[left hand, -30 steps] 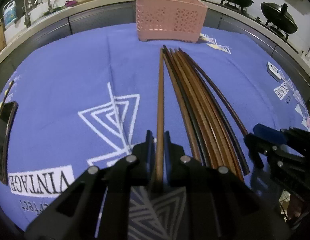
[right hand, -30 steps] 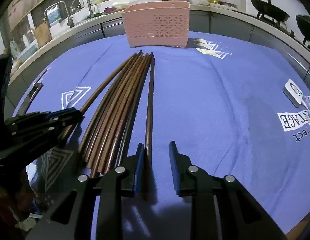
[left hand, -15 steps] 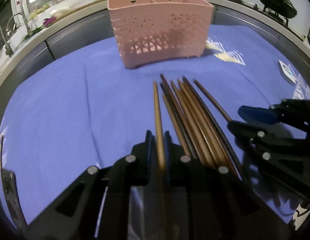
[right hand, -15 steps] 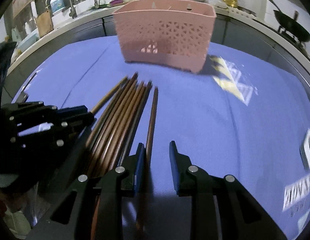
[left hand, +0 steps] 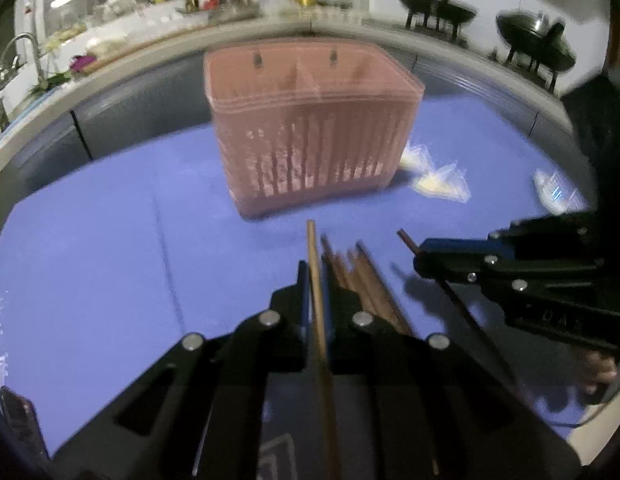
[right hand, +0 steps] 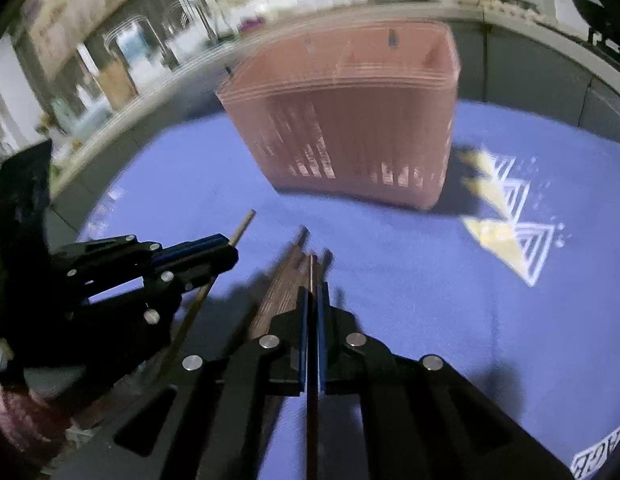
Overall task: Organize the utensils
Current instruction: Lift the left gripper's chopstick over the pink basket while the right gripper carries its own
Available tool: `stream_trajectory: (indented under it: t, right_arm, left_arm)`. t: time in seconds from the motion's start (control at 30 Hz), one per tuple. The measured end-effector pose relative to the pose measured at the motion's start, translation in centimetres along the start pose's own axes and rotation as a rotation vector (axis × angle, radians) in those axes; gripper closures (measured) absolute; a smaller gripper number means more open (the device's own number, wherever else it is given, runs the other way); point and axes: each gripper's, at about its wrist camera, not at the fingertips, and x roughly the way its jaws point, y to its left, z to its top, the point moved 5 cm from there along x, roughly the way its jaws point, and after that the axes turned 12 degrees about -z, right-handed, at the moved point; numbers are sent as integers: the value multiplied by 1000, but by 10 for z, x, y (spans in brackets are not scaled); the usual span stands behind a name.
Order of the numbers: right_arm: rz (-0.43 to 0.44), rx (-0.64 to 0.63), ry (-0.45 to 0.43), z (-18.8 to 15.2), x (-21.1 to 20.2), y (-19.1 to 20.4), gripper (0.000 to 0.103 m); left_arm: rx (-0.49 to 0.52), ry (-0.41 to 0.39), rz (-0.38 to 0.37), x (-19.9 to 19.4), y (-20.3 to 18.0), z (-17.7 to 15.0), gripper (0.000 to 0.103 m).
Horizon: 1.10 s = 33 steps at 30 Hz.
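A pink slotted utensil basket (left hand: 310,128) stands on the blue cloth ahead of both grippers; it also shows in the right wrist view (right hand: 350,120). My left gripper (left hand: 316,280) is shut on a light brown chopstick (left hand: 313,256) that points at the basket. My right gripper (right hand: 311,296) is shut on a dark chopstick (right hand: 311,268); it shows from the side in the left wrist view (left hand: 426,258), holding the dark chopstick (left hand: 406,238). A bundle of dark chopsticks (left hand: 362,276) lies on the cloth between the grippers, also in the right wrist view (right hand: 286,276).
The blue cloth (left hand: 110,240) has white and yellow triangle prints (right hand: 510,216) to the right of the basket. A grey counter edge (left hand: 110,92) runs behind it, with a tap at the left and black woks (left hand: 534,44) at the back right.
Both grippers have lifted and moved forward toward the basket, each carrying a chopstick. The right gripper, open before, has shut on the dark chopstick. The basket looms larger.
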Motion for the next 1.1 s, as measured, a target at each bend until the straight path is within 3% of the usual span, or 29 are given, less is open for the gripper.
stream_trajectory:
  t: [0.17, 0.3, 0.57, 0.73, 0.87, 1.1]
  right_arm:
    - [32, -9, -157, 24, -61, 7, 98]
    - [70, 29, -301, 66, -108, 7, 98]
    - [64, 54, -485, 161, -164, 9, 98]
    - [-2, 36, -558, 211, -163, 8, 98]
    - [-40, 25, -561, 237, -136, -1, 98]
    - [-47, 22, -529, 245, -102, -12, 98]
  left_arm:
    - [14, -150, -24, -69, -11, 30, 98]
    - [17, -292, -53, -128, -19, 61, 98]
    - [31, -478, -48, -188, -18, 134, 98]
    - [47, -498, -25, -184, -8, 177, 98]
    - [44, -483, -11, -162, 6, 193, 98]
    - [14, -472, -31, -142, 26, 205, 98]
